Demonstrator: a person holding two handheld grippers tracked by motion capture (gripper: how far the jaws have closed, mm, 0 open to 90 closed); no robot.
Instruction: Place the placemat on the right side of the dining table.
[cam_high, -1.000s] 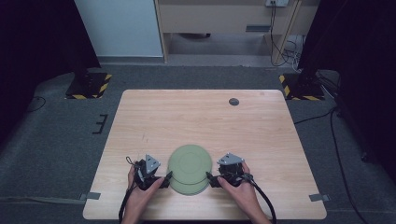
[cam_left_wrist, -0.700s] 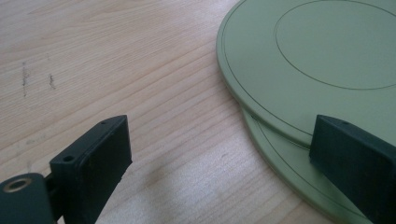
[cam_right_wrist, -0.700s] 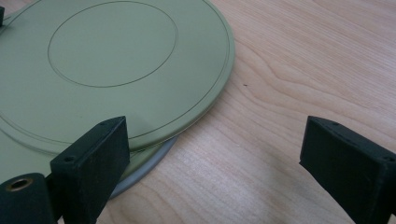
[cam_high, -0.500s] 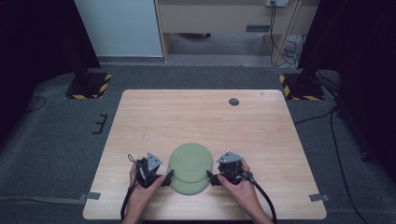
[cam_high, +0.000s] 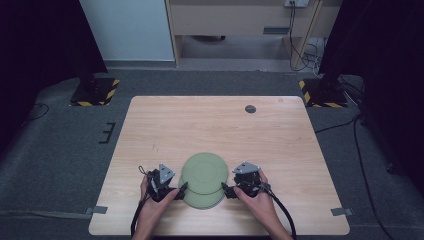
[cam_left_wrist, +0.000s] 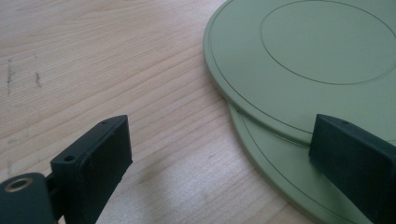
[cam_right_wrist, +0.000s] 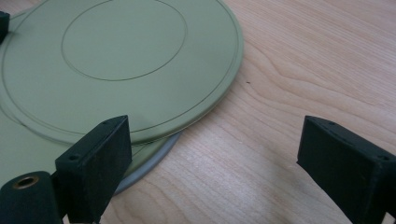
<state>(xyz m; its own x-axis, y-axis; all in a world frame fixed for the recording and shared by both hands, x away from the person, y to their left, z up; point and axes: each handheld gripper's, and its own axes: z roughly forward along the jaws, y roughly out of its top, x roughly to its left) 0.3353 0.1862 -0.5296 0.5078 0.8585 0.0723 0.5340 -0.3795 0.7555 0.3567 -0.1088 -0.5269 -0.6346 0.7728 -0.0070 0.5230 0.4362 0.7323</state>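
A stack of flat green plates (cam_high: 202, 179) lies near the table's front edge, the top plate (cam_left_wrist: 317, 51) slid a little off the one below (cam_left_wrist: 280, 163). A grey plate rim (cam_right_wrist: 149, 165) peeks out beneath them. My left gripper (cam_high: 181, 188) sits at the stack's left side, open, its right jaw over the lower plate's rim. My right gripper (cam_high: 225, 190) sits at the stack's right side, open, its left jaw over the top plate's (cam_right_wrist: 121, 60) edge. Neither holds anything.
The light wooden table (cam_high: 210, 130) stretches away beyond the plates. A small dark round disc (cam_high: 250, 109) is set in it near the far right. The front edge runs just under the person's hands (cam_high: 150, 210).
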